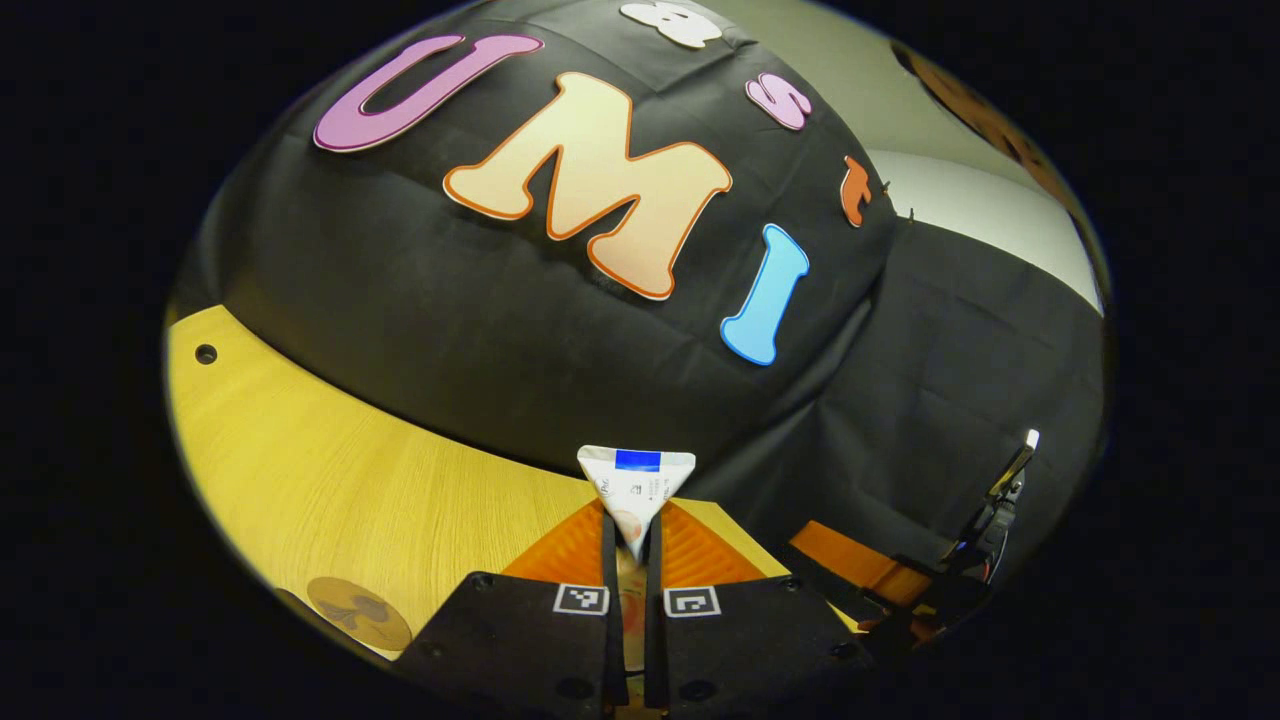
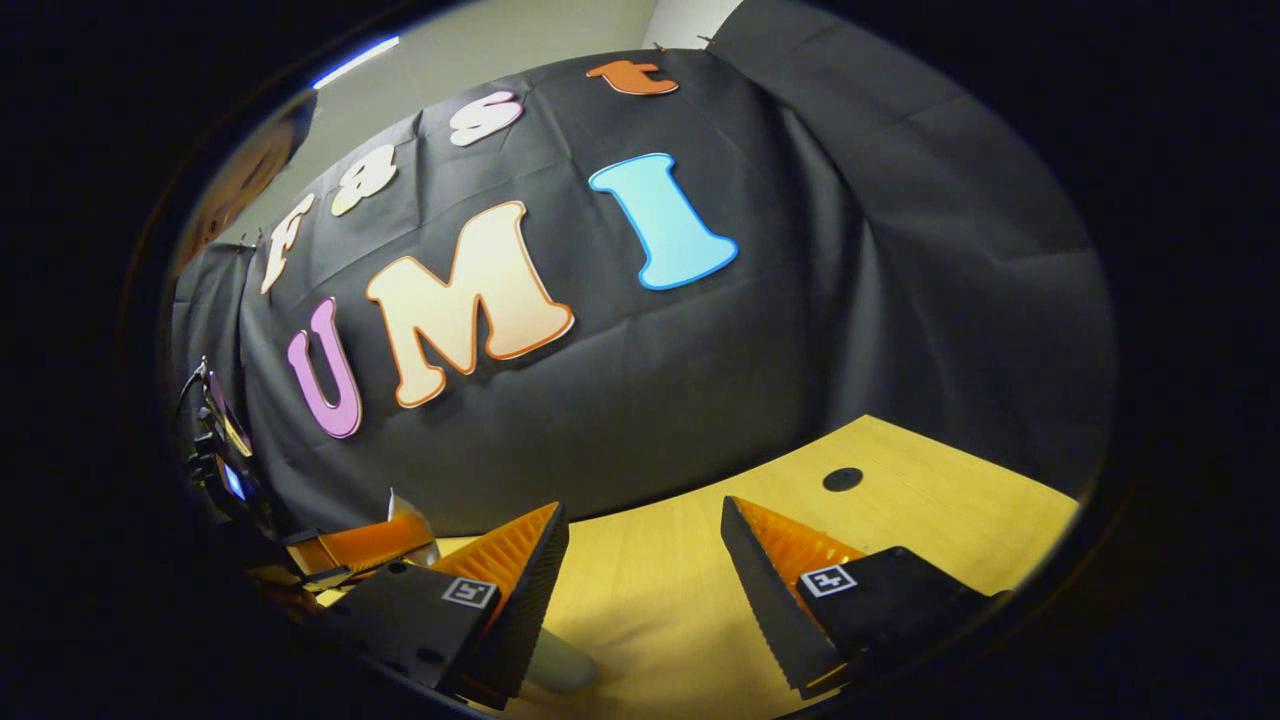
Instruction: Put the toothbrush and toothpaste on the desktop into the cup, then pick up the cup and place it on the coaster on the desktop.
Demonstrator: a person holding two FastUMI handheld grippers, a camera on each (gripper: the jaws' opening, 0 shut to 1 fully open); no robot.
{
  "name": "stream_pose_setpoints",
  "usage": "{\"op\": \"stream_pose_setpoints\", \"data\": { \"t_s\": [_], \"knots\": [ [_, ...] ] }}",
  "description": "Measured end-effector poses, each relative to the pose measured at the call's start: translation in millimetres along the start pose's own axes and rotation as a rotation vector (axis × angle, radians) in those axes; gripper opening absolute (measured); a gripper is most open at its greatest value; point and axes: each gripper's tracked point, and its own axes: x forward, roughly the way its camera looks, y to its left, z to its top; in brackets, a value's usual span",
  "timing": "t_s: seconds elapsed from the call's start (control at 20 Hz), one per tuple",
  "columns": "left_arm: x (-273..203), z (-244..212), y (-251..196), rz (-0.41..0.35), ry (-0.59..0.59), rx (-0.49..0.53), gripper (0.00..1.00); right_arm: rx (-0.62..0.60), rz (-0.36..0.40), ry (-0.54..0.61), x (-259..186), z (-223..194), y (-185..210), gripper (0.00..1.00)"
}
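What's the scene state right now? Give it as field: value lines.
left hand-held gripper: shut on toothpaste tube, raised above the desktop
right hand-held gripper: open, holding nothing, above the desktop
toothpaste tube: crimped end pointing away from the camera
coaster: on the desktop, nothing on it
left gripper in the right gripper view: at the left edge
task stage: toothpaste not yet in the cup

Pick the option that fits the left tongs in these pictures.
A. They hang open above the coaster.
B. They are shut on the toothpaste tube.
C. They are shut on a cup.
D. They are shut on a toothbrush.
B: in the left gripper view the left tongs are closed, with the toothpaste tube pinched between both fingers, its flat crimped end sticking out above them.
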Motion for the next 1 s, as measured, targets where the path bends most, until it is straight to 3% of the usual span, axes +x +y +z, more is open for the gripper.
{"op": "stream_pose_setpoints", "data": {
  "t_s": [0.35,0.65,0.7,0.75,0.8,0.85,0.9,0.95,1.0],
  "knots": [
    [3.2,-20.8,9.9,0.021,0.030,-0.013,0.06,-0.021,-0.019,0.032,-4.6,-11.6,-13.7,0.94],
    [-0.7,-23.5,6.9,0.010,0.033,-0.001,0.15,-0.025,-0.022,0.034,-7.5,-14.3,-16.3,0.94],
    [-2.1,-25.1,5.7,0.011,0.034,-0.001,0.21,-0.016,-0.024,0.034,-5.0,-24.8,-26.2,0.94],
    [-3.0,-24.9,5.4,0.010,0.038,0.002,0.19,-0.011,-0.028,0.031,-5.9,-24.7,-25.7,0.94],
    [-3.9,-24.4,3.6,0.008,0.034,0.009,0.38,-0.009,-0.032,0.028,-8.6,-24.5,-27.0,0.94],
    [-6.8,-21.5,1.9,0.004,0.027,0.017,0.39,-0.010,-0.036,0.024,-10.6,-23.6,-26.7,0.94],
    [-9.5,-18.4,0.5,0.002,0.018,0.025,0.59,-0.014,-0.041,0.020,-12.7,-22.8,-27.3,0.94],
    [-9.8,-15.8,0.4,0.005,0.009,0.030,0.70,-0.017,-0.044,0.019,-15.1,-20.6,-26.9,0.94],
    [-11.8,-13.2,0.4,0.012,0.002,0.037,0.70,-0.019,-0.046,0.016,-18.1,-19.0,-26.3,0.94]
  ]
}}
